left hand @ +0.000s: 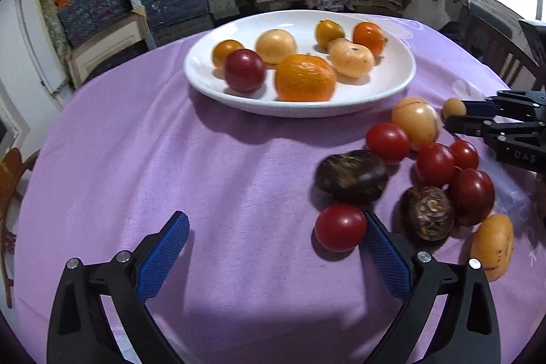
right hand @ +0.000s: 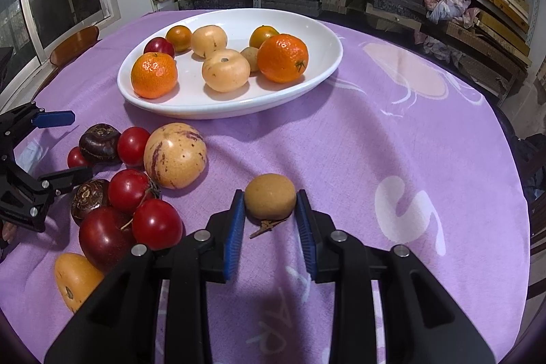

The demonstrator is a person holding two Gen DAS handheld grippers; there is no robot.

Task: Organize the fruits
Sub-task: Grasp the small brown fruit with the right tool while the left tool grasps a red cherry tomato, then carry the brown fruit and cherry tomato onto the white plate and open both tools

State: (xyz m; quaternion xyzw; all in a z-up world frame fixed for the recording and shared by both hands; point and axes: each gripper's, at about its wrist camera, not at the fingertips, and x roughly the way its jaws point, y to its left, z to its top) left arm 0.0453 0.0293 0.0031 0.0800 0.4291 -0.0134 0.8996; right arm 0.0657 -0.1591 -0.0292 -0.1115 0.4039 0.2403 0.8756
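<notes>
Between the blue pads of the right gripper a small tan round fruit is clamped, both pads pressed against its sides while it rests on the purple tablecloth; a dry brown stem scrap lies just under it. Ahead of this gripper and slightly to its left, a white oval plate is seen, in which two oranges, two pale peach-coloured fruits, two small orange-green fruits, one small tan fruit and one dark red fruit are gathered. To the left of the right gripper a loose cluster is spread on the cloth: a large pale melon-like fruit with purple streaks, several red tomatoes, two dark brown fruits and an orange-yellow fruit nearest the camera.

From the left wrist view, the left gripper is held wide apart, with nothing between its pads. A red tomato lies just at the inner side of its right-hand finger; whether they touch cannot be told. Beyond and to the right of that finger the rest of the cluster is found, a dark brown oval fruit being nearest. The plate stands ahead of the left gripper, well apart from it. At the far right of that view the right gripper is visible with the small tan fruit at its tips.
</notes>
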